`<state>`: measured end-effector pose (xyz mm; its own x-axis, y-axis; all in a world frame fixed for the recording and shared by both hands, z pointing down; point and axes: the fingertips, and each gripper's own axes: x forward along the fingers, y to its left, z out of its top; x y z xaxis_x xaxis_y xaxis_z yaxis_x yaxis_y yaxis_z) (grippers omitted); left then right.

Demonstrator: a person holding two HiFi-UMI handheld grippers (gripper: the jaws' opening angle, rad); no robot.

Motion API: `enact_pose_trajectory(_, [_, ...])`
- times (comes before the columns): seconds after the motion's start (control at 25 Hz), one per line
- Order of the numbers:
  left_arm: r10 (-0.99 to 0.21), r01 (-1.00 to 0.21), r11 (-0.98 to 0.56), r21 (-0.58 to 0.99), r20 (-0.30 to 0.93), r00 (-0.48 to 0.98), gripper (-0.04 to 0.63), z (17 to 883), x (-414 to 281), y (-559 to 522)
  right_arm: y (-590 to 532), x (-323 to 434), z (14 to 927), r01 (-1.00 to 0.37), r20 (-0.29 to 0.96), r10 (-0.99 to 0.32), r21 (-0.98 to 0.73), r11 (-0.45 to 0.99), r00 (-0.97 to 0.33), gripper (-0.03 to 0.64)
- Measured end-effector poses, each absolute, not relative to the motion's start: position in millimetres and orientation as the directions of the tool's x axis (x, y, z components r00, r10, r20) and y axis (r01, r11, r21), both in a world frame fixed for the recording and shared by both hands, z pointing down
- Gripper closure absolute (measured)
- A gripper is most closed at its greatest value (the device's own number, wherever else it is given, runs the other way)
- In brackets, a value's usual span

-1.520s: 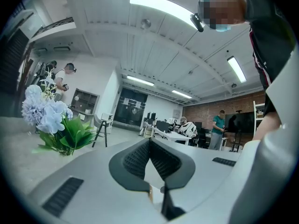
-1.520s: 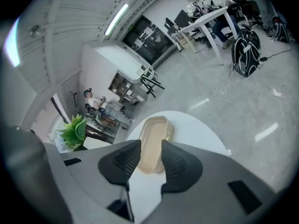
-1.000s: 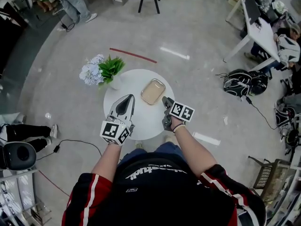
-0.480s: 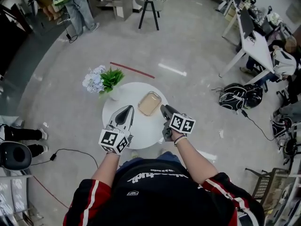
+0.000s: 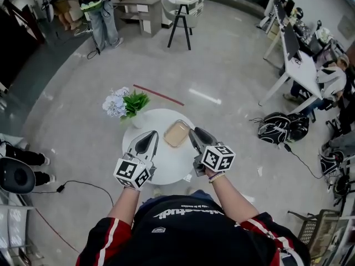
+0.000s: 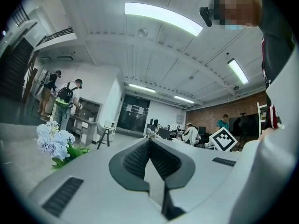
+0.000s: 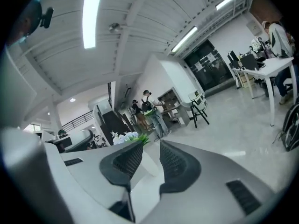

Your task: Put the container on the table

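Observation:
The container [image 5: 176, 133], a shallow beige tray with rounded corners, lies on the round white table [image 5: 161, 168], towards its far side. Both grippers hover above the table's near half, apart from the container. My left gripper [image 5: 150, 136] is to the container's left with its jaws together and nothing in them; in the left gripper view the left gripper [image 6: 149, 142] points level across the room. My right gripper [image 5: 194, 133] hangs just right of the container. Its jaws are closing, and the right gripper [image 7: 150, 146] shows a narrow empty gap.
A pot of pale blue flowers and green leaves [image 5: 125, 103] stands at the table's far left edge. A black stool [image 5: 179, 16] and standing people [image 5: 99, 10] are further back. White desks [image 5: 294, 54] and bags [image 5: 280, 127] lie to the right, a black device [image 5: 15, 175] to the left.
Both grippers have risen above the table, the right one more, and it has rolled so its marker cube faces up. The container has stayed where it lay on the table.

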<state>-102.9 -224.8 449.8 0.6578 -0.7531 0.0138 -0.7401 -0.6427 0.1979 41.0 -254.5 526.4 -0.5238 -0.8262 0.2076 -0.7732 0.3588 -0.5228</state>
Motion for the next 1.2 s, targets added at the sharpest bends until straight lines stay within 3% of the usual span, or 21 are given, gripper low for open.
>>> enact_pose_trajectory(0.64, [-0.737, -0.720, -0.670, 0.183, -0.044, 0.674, 0.572, 401, -93, -216, -223, -4, 431, -0.740, 0.105, -0.746, -0.276, 0.613, -0.657, 0.488])
enact_pose_trajectory(1.2, [-0.733, -0.716, -0.676, 0.177, -0.054, 0.678, 0.572, 389, -89, -212, -210, -19, 405, -0.707, 0.064, -0.715, -0.240, 0.666, -0.696, 0.548])
